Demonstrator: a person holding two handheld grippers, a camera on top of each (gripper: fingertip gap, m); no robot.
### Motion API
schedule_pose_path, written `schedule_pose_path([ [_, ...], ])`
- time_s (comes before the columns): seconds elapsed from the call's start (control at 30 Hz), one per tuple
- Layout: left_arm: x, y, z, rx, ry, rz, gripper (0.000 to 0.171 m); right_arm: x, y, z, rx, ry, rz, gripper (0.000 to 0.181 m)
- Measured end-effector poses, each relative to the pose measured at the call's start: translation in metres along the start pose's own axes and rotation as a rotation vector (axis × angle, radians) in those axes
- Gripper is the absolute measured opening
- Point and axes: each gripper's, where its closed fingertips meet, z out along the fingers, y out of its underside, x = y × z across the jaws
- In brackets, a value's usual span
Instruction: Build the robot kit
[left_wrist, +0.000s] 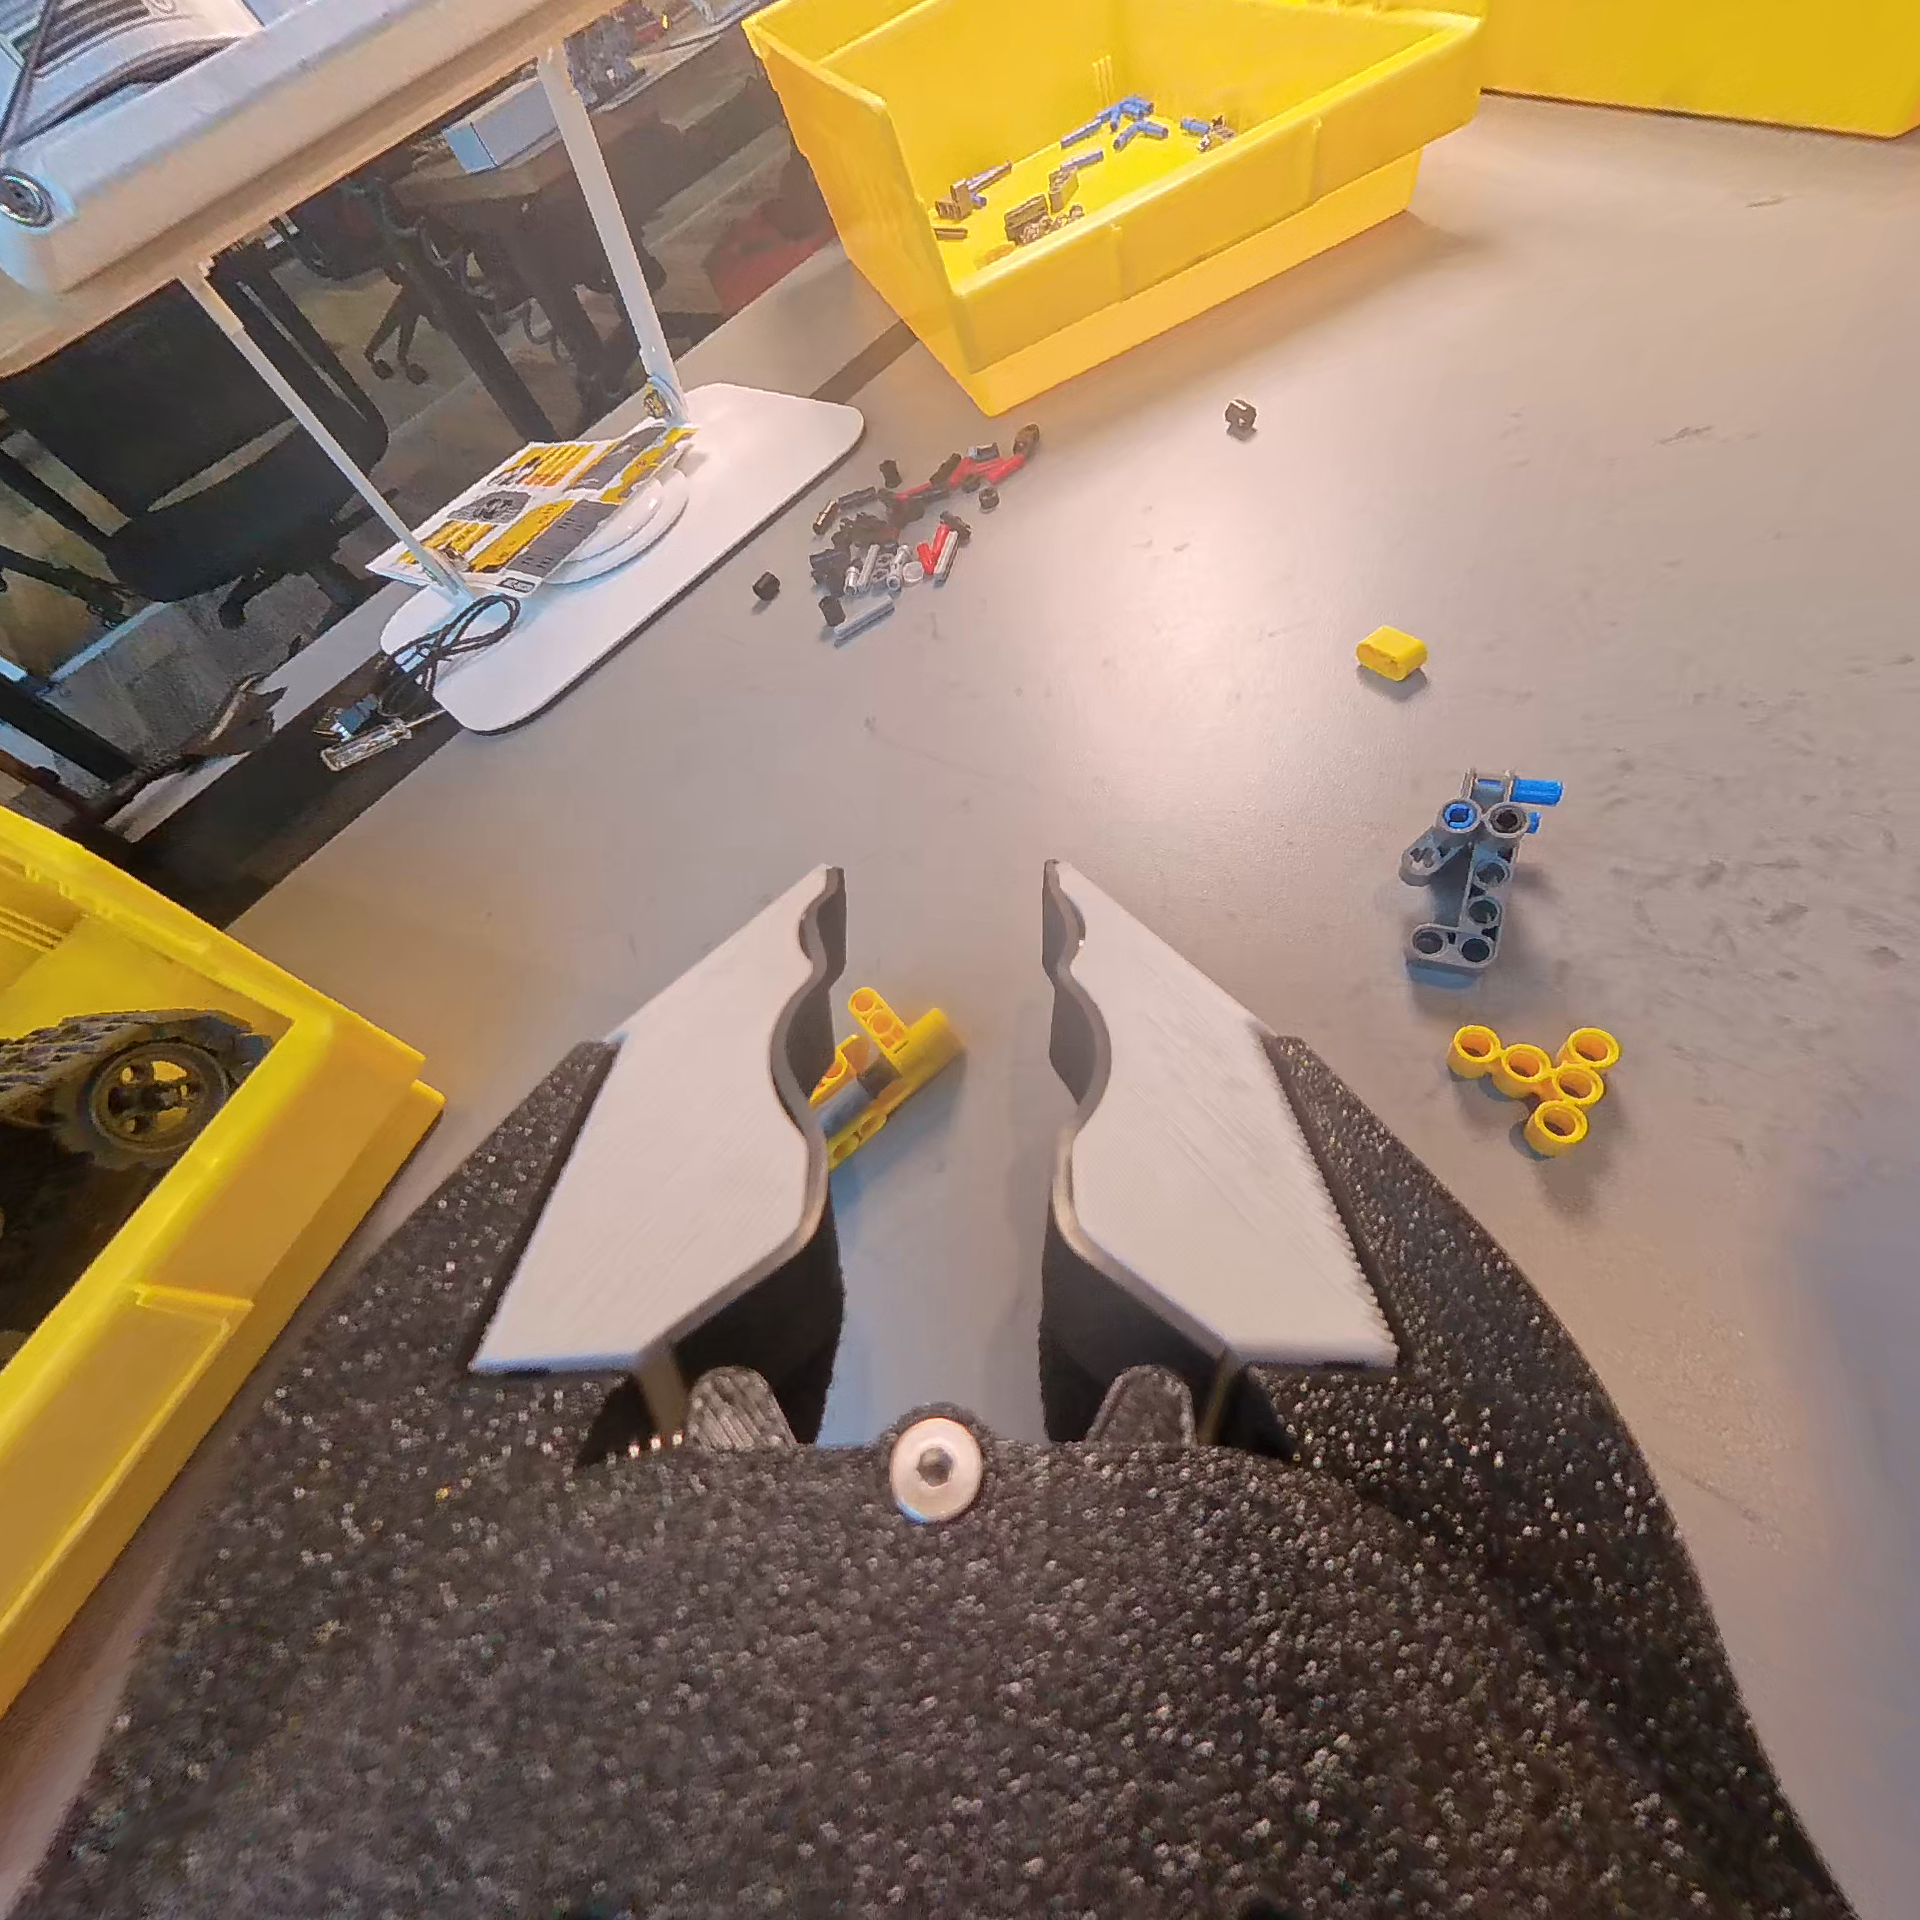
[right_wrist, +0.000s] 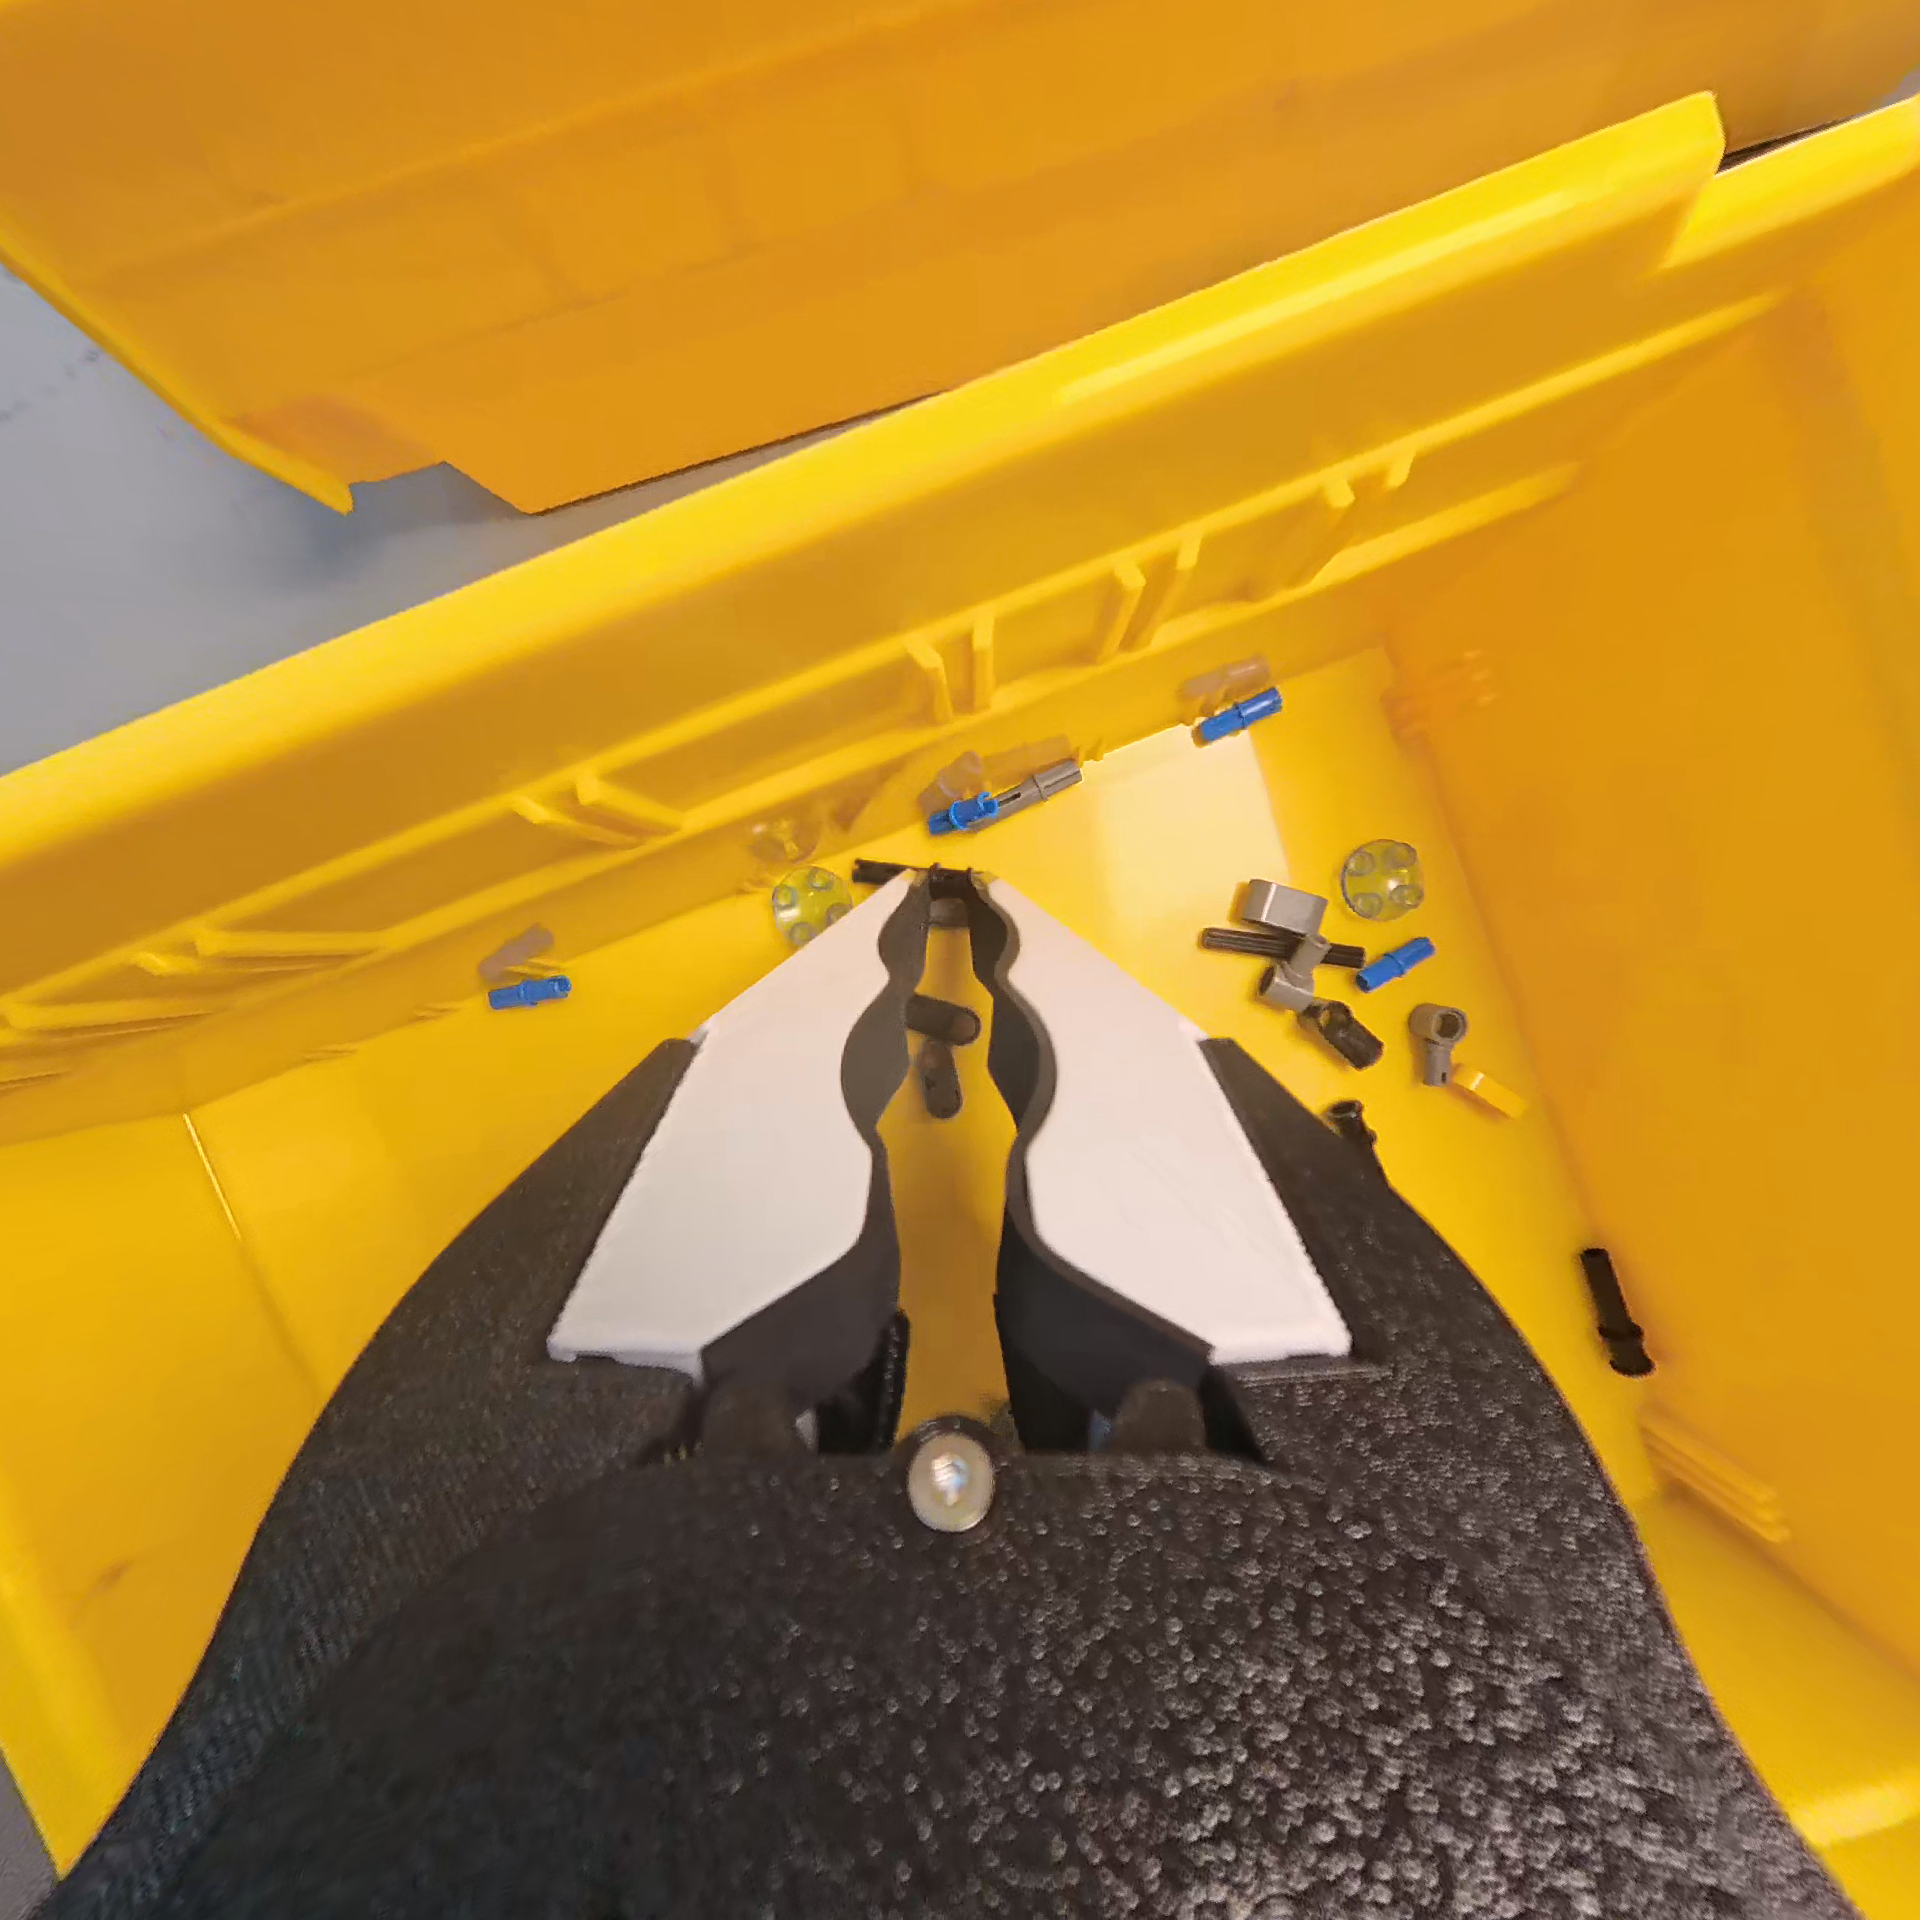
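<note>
My left tongs (left_wrist: 943, 883) are hanging spread apart over a knobby yellow beam piece (left_wrist: 883, 1070) at mid-frame on the matte grey tabletop (left_wrist: 1351, 1455). My right tongs (right_wrist: 948, 881) are pinching a thin black pin (right_wrist: 940, 878) inside the glossy yellow bin (right_wrist: 1558, 831), at upper centre of the frame.

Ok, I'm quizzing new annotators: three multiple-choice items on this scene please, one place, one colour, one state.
1. Where is the right gripper? A over a chair; B inside a yellow bin; C on a lamp base.
2. Colour of the lone small block on the grey table? A red; B white; C yellow.
3. The left gripper is: A open; B shut on a wheel; C out of view.
B, bin walls surround it; C, plainly yellow; A, wide gap between fingers.
</note>
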Motion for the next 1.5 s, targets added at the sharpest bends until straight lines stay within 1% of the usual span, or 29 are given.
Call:
schedule_pose_path([
  [0.1,-0.001,0.001,0.000,-0.005,-0.005,0.006,0.037,0.006,0.002,-0.006,0.004,0.032,0.006,0.006],
  [0.27,-0.001,0.002,0.001,-0.009,-0.008,0.004,0.037,0.013,-0.005,-0.019,0.071,0.047,0.033,0.007],
  [0.4,-0.001,0.002,0.001,-0.015,-0.012,0.009,0.037,0.013,-0.006,-0.021,0.083,0.052,0.026,0.007],
  [0.43,-0.001,0.003,0.002,-0.017,-0.013,0.011,0.037,0.014,-0.004,-0.021,0.069,0.062,0.031,0.007],
  [0.53,-0.001,0.003,0.002,-0.022,-0.016,0.017,0.037,0.022,0.014,-0.017,-0.047,0.125,0.011,0.007],
  [0.57,-0.001,0.004,0.002,-0.023,-0.017,0.019,0.037,0.024,0.016,-0.016,-0.060,0.136,0.016,0.008],
  [0.67,-0.001,0.004,0.003,-0.028,-0.021,0.021,0.037,0.033,0.014,-0.017,-0.038,0.174,0.078,0.013],
  [0.87,-0.001,0.005,0.003,-0.032,-0.026,0.025,0.037,0.038,0.011,-0.025,0.013,0.190,0.095,0.015],
  [1.1,-0.004,0.002,0.001,-0.010,-0.025,-0.002,0.037,0.049,0.011,-0.042,0.043,0.263,0.128,0.017],
  [1.3,-0.005,0.001,-0.001,0.001,-0.021,-0.009,0.037,0.066,0.016,-0.056,0.032,0.326,0.196,0.020],
  [1.4,-0.005,0.001,-0.001,0.001,-0.023,-0.012,0.037,0.076,0.019,-0.059,-0.005,0.371,0.210,0.020],
  [1.5,-0.007,0.001,-0.002,0.003,-0.025,-0.017,0.037,0.079,0.027,-0.057,-0.063,0.367,0.239,0.020],
])
